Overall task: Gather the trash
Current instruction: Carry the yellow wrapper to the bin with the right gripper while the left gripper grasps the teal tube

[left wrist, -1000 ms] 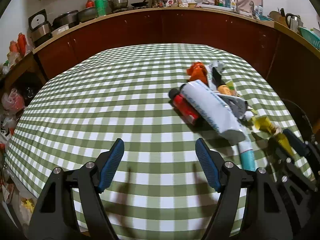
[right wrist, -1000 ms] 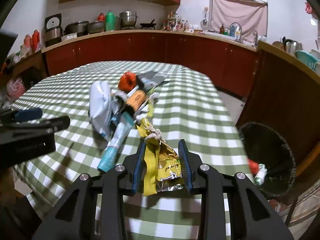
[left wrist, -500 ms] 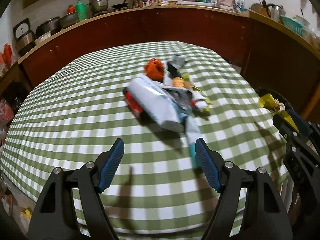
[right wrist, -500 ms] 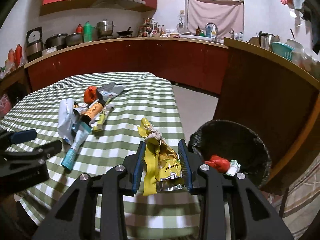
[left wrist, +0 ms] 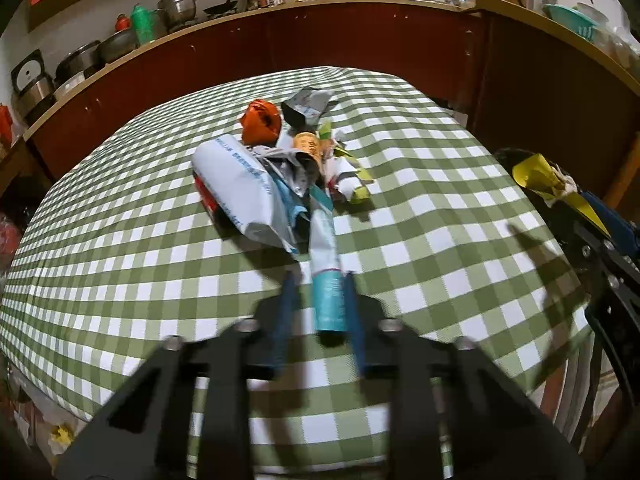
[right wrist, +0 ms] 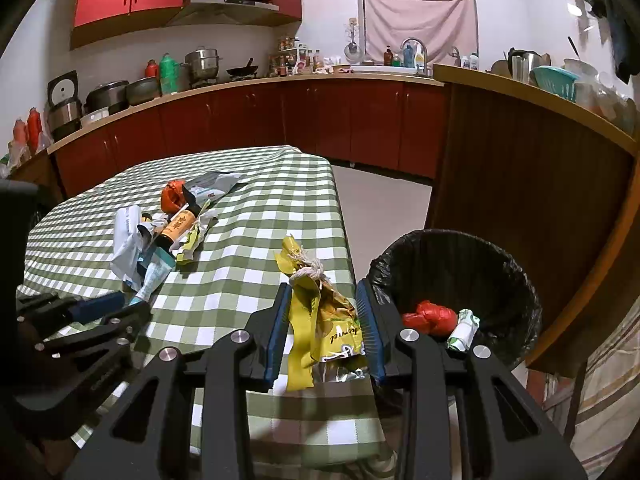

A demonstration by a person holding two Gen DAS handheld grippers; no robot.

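Note:
A pile of trash (left wrist: 272,168) lies on the green checked table (left wrist: 120,240): a white bag, an orange wad, a brown bottle, wrappers. A teal and white tube (left wrist: 327,280) sticks out toward me. My left gripper (left wrist: 318,300) has its fingers close around the tube's teal end, blurred; contact is unclear. My right gripper (right wrist: 324,320) is shut on a yellow snack wrapper (right wrist: 320,320), held above the table's corner beside the black-lined trash bin (right wrist: 500,252). The bin holds a red wad (right wrist: 430,316) and a white-green scrap.
Dark red kitchen cabinets (right wrist: 320,120) with pots and bottles on the counter run behind the table. A wooden counter wall (right wrist: 520,168) stands right of the bin. The bin sits on the floor off the table's right corner.
My left gripper moved forward to the tube and its fingers closed in around it. My right gripper carried the yellow wrapper further right, nearer the bin.

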